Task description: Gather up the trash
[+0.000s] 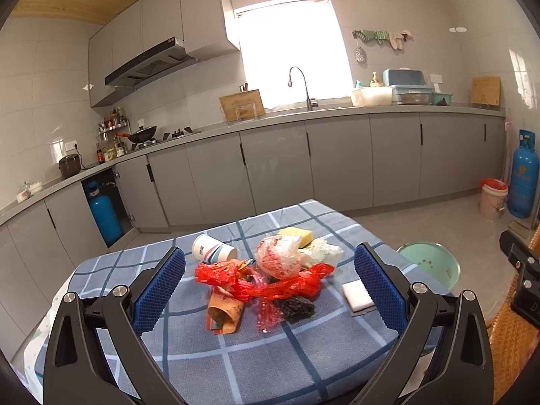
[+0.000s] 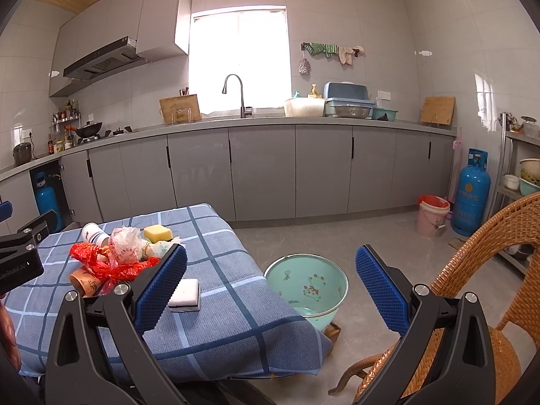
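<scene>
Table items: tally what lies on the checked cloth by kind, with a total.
Paper cups: 2, white cup and brown cup
Sponges: 2, yellow sponge and white sponge
Dark scourer: 1
Red plastic bag: 1
Clear printed bag: 1
Crumpled pale wrapper: 1
Total: 8, as far as the pile shows.

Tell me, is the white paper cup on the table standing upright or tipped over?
Tipped over: the white paper cup lies on its side on the table.
</scene>
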Tool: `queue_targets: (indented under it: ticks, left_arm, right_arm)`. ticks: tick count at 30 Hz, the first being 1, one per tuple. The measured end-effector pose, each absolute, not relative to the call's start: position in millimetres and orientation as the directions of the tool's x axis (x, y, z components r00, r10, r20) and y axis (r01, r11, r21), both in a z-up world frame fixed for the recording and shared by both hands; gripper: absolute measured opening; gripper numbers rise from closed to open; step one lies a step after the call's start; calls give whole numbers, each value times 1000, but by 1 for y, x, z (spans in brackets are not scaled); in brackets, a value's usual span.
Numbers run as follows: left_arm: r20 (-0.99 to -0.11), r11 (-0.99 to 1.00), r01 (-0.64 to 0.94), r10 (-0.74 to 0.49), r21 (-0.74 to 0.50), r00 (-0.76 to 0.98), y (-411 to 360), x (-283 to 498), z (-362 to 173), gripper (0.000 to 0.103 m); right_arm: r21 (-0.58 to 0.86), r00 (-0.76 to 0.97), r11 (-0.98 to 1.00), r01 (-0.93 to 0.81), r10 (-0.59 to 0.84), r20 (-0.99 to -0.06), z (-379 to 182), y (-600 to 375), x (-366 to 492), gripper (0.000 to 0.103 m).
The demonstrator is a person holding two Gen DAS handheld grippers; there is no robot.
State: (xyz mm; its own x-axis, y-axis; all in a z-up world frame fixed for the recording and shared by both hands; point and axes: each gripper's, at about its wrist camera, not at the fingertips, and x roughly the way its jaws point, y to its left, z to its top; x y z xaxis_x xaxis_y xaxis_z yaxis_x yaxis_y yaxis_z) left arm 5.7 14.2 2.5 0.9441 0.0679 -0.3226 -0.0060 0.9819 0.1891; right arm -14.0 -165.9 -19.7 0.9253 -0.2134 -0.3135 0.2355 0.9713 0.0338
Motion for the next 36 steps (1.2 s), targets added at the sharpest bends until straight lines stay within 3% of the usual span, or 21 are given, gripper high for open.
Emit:
queue_targets:
  ticks: [3, 11, 17, 36]
  left_arm:
    - [-330, 977, -74, 138, 201, 934, 32, 21, -7, 99]
    - [-447, 954, -240, 297, 181, 844, 105, 66, -43, 99]
    - [-521, 933, -312, 359, 179, 774, 140, 82, -68, 99]
    - [-614, 966, -203, 259, 160, 746, 116, 182, -96, 98]
  right_arm:
    - [15, 921, 975, 223, -206, -331, -26, -160, 5, 98]
    - [-4, 904, 988, 152, -141, -404, -57, -135, 64, 98]
    - [-42, 880, 996, 84, -94, -466, -83, -109, 103, 98]
    - [-75, 805, 997, -13, -34, -592, -138, -83, 171, 98]
